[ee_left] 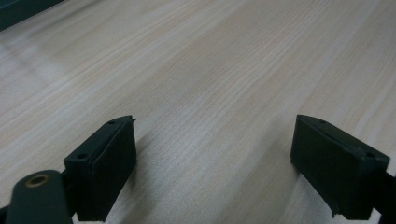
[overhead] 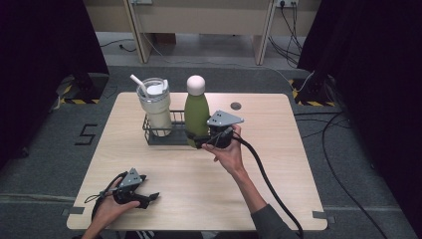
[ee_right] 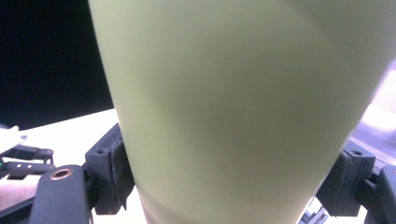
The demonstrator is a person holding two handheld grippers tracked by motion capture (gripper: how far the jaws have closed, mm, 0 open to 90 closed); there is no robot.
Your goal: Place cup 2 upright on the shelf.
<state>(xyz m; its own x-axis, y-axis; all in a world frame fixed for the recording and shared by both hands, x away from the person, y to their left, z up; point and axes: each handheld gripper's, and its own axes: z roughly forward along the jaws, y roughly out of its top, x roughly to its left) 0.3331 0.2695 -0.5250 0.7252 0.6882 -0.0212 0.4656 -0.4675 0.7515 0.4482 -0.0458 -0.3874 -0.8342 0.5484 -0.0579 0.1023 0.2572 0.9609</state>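
A green bottle (overhead: 196, 112) with a pale round cap stands upright at the right end of a black wire rack (overhead: 175, 140). My right gripper (overhead: 200, 142) is shut on its lower body, coming in from the right. In the right gripper view the bottle (ee_right: 233, 93) sits between the two jaws, both pads pressed to its sides. I cannot tell whether its base rests in the rack. A cream tumbler (overhead: 154, 107) with a lid and a white straw stands in the rack's left end. Near the table's front left, my left gripper (overhead: 149, 197) (ee_left: 215, 163) lies open, nothing between its jaws.
The light wooden table (overhead: 199, 189) has bare wood in front of the rack and to its right. A small dark round disc (overhead: 236, 106) sits at the back. The right gripper's thick black cable (overhead: 268, 184) trails over the front right.
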